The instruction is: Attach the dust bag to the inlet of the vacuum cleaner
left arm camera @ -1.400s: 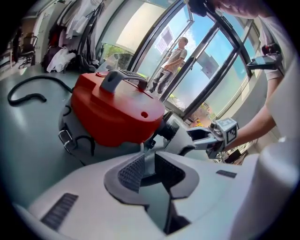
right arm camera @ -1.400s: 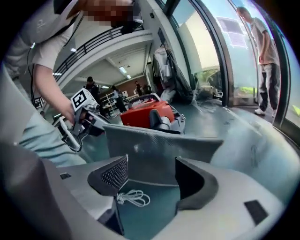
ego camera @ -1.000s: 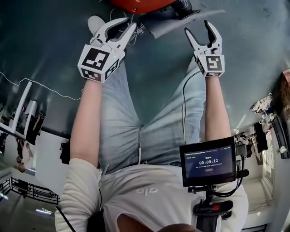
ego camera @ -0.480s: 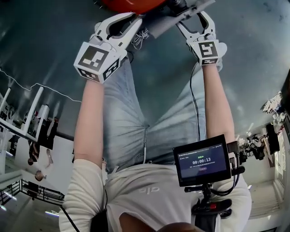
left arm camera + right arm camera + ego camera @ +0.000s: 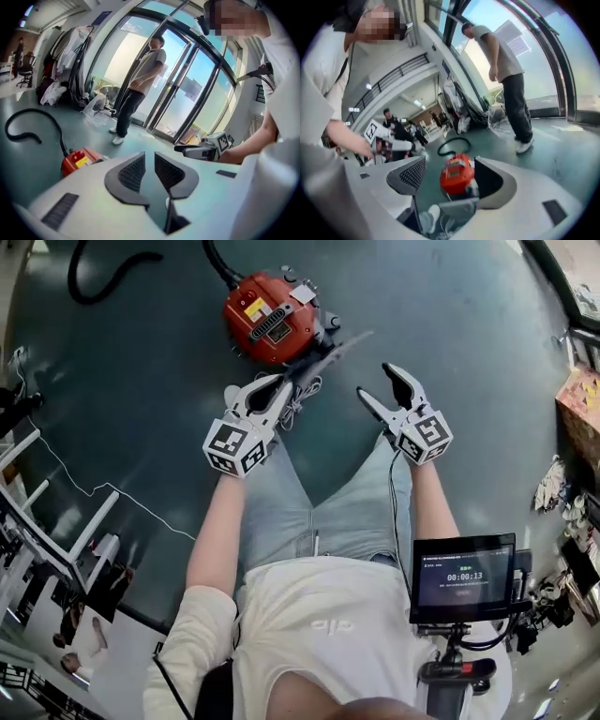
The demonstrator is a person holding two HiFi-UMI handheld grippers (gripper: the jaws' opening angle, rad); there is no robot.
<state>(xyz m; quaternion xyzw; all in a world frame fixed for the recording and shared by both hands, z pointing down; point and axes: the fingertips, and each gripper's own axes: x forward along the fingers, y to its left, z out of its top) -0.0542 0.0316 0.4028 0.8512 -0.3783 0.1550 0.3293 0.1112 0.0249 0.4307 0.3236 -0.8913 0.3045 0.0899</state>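
Beside 1 vacuum cleaner (image 5: 267, 320), now wholly in view, we see 1 dust bag (image 5: 333, 354). Of our 2 tools, the right tool (image 5: 378, 382) has left it, spread wide; the left tool (image 5: 267, 388) is barely spread, empty.

The left gripper (image 5: 269, 385) and right gripper (image 5: 378, 381) rose away from the floor, the right one came off the dust bag (image 5: 339, 344), and the vacuum cleaner (image 5: 270, 320) came wholly into view
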